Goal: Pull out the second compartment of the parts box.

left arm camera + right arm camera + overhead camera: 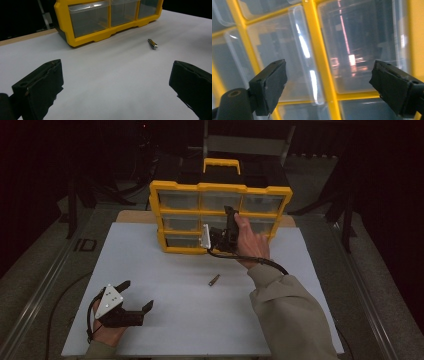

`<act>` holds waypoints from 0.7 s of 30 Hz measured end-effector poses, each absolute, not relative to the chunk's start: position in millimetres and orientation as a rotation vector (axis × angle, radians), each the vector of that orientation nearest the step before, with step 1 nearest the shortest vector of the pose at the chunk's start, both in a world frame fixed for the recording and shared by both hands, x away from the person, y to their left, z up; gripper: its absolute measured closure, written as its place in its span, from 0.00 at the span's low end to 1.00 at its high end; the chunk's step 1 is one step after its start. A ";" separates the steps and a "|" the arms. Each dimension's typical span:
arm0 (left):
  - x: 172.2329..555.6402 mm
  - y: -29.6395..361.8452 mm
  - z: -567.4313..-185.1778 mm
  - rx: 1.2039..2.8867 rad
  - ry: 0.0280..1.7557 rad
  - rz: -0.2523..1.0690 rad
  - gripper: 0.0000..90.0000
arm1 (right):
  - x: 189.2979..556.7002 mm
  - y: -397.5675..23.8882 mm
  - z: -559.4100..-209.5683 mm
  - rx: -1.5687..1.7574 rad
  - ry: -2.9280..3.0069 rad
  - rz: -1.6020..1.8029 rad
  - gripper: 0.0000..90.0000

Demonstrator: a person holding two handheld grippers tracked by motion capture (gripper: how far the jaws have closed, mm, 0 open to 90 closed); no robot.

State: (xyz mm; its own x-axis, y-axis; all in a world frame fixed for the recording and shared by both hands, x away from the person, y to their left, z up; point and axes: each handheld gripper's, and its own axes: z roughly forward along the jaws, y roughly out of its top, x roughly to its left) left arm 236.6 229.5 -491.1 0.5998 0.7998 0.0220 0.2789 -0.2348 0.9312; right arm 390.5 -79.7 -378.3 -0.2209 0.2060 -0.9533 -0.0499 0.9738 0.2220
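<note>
A yellow organiser box (175, 185) with clear drawers stands upright at the back of the white table (165, 270). A hand holds my right gripper (229, 217) up against its front, at the middle row. In the right gripper view the gripper (328, 80) is open, its jaws wide apart in front of a yellow divider (319, 50) and a clear drawer front (362, 45), with nothing between them. My left gripper (136, 295) rests low at the table's front left, open and empty (116, 82). A small metal piece (214, 280) lies on the table between the two grippers (152, 43).
The organiser has a yellow carry handle (221, 163) on top and its base (82, 40) sits on the table's far part. A cable (270, 262) trails from the right gripper along the sleeve. Dark floor and rails surround the table.
</note>
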 end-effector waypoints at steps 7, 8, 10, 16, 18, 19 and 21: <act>236.8 229.4 -491.3 1.798 0.878 0.630 0.00 | 390.1 -78.5 -371.5 0.074 1.726 0.199 0.17; 236.7 229.3 -491.3 1.798 0.878 0.630 0.00 | 390.4 -78.4 -370.9 0.066 1.714 0.196 0.18; 236.6 229.3 -491.3 1.797 0.878 0.631 0.00 | 390.2 -77.9 -368.6 0.062 1.694 0.184 0.19; 236.6 229.3 -491.3 1.797 0.878 0.631 0.00 | 391.3 -77.1 -358.8 0.041 1.625 0.159 0.22; 236.3 229.3 -491.1 1.793 0.879 0.631 0.00 | 393.1 -77.4 -355.3 0.033 1.606 0.147 0.24; 236.3 229.4 -491.1 1.792 0.880 0.630 0.00 | 394.3 -77.9 -353.2 0.036 1.600 0.146 0.25; 236.4 229.6 -491.1 1.791 0.879 0.630 0.00 | 397.1 -79.1 -349.7 0.036 1.573 0.132 0.26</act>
State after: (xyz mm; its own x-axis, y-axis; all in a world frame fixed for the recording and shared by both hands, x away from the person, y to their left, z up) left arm 236.4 229.6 -491.1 0.5993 0.8002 0.0218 0.2776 -0.2333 0.9319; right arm 397.1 -79.1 -349.7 -0.0077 0.1066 -0.9943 -0.0610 0.9924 0.1069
